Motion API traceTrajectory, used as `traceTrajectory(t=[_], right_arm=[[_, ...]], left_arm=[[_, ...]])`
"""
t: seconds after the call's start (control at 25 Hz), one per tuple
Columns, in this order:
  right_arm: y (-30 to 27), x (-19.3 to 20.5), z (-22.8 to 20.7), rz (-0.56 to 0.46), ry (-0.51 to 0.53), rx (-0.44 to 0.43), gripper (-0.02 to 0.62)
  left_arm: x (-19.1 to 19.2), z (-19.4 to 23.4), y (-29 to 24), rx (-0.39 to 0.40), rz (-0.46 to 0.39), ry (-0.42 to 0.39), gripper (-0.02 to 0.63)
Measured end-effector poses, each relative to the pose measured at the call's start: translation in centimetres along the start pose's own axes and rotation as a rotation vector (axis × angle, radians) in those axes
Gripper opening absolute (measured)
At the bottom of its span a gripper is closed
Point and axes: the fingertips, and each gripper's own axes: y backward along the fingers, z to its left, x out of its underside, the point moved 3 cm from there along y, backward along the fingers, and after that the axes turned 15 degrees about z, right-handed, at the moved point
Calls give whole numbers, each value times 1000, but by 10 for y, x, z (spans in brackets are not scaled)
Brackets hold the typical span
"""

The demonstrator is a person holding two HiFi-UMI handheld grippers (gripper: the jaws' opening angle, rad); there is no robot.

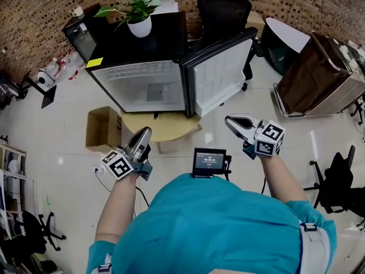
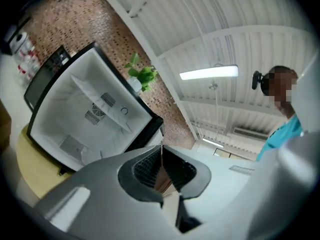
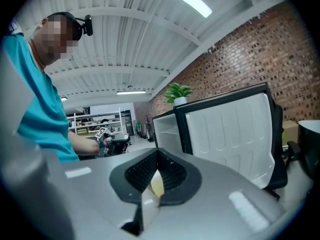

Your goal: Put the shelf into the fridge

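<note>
Floor; fridge beyond left hand-held gripper

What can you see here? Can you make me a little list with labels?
fridge: small black fridge, white inside
door: white-lined door, open
on top: green plant in white pot
under it: round pale wooden table
nearby: brown cardboard box
left gripper: shut, empty
right gripper: shut, empty
</note>
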Motion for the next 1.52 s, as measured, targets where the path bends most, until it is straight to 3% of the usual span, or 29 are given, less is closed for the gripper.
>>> traceTrajectory(t=[0.16, 0.36, 0.56, 0.72, 0.8, 0.96, 1.12, 1.32, 1.52], right_arm=[[23, -10, 36, -29, 6, -34, 2], [59, 10, 116, -33, 31, -63, 2], [101, 96, 207, -9, 34, -49, 2], [147, 181, 236, -25, 33, -34, 2], [182, 197, 247, -46, 41, -18, 2], [272, 208, 277, -71, 69, 15, 2], [378, 243, 274, -88, 93, 39, 2], [513, 303, 257, -56, 98, 45, 2], [621, 336, 242, -34, 62, 61, 2]], left_arm=[[-5, -82, 20, -27, 23, -203, 12], [45, -172, 65, -7, -3, -254, 12], [143, -232, 129, 4, -34, -245, 9], [233, -257, 132, 0, -12, -274, 9], [259, -279, 126, 6, -12, -285, 9], [300, -352, 101, 32, -17, -314, 9], [364, -417, 45, 41, -22, -346, 9], [441, -496, -39, 46, -64, -287, 8], [491, -576, -114, 59, -23, -274, 8]])
